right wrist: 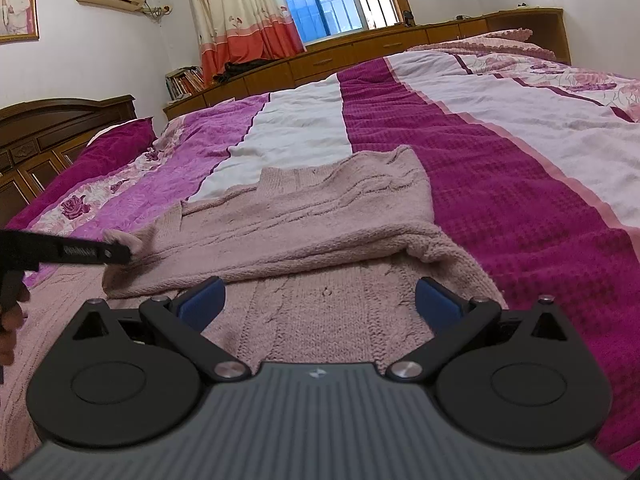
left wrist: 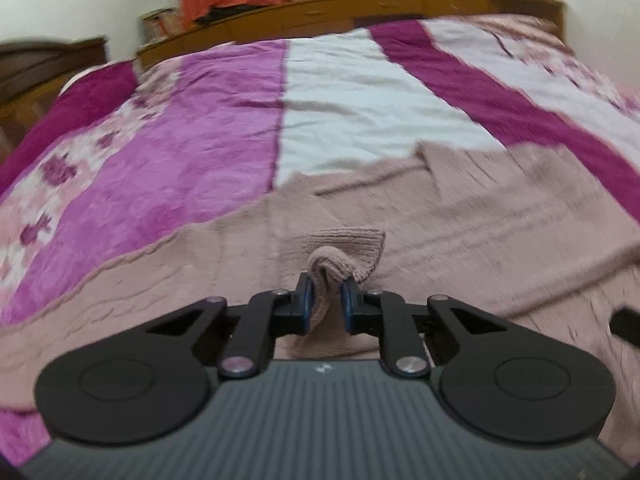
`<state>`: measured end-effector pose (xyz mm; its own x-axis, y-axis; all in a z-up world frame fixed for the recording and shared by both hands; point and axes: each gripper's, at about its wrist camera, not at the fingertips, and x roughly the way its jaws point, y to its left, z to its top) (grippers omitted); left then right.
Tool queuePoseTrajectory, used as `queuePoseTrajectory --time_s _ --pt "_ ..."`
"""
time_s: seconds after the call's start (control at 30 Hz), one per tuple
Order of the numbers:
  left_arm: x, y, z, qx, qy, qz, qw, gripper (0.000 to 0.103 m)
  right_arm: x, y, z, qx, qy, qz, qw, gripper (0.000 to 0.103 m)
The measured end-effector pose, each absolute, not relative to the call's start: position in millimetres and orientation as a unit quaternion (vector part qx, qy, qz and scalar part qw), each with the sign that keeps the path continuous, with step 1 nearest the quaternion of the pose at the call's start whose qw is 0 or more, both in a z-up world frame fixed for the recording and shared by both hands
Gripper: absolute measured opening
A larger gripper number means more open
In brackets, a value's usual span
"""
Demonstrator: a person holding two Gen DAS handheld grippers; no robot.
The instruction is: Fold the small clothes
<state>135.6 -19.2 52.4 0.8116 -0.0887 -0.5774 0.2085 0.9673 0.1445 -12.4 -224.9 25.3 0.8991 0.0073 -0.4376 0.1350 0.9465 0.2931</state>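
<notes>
Bedspread (right wrist: 500, 168) is covered mid-bed by the pink knit sweater (right wrist: 320, 208), one side already doubled over the body. A bunched cuff or edge is clamped in the left gripper (left wrist: 327, 292); the right gripper (right wrist: 318, 300) is held spread wide just above the knit, nothing in it. The carried edge is best kept low, taut, and laid square.

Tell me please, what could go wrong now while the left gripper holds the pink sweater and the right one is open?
1. The left gripper pinches only a small bunch of the pink sweater; the knit may slip out if pulled.
2. The right gripper is open above the sweater and holds nothing, so the layer underneath could drag along.
3. The folded-over layer already looks uneven, so the fold may end up crooked.
</notes>
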Motion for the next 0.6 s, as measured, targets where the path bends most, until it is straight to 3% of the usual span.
queuePoseTrajectory --time_s 0.27,0.33,0.5,0.6 --pt "149.4 40.9 56.0 -0.038 0.331 -0.022 0.943 0.019 -11.5 -224.7 24.2 0.158 0.222 -0.034 0.962 0.103" --pt "149.9 50.2 53.6 -0.043 0.341 -0.013 0.939 0.019 -11.0 -224.4 23.5 0.158 0.222 -0.034 0.962 0.103" --pt "140.7 58.7 49.6 -0.013 0.342 0.001 0.94 0.033 -10.3 -224.5 23.0 0.156 0.222 -0.034 0.962 0.103" --pt "136.9 66.9 46.1 -0.015 0.35 0.023 0.936 0.035 -10.1 -223.5 22.2 0.154 0.222 -0.035 0.962 0.103"
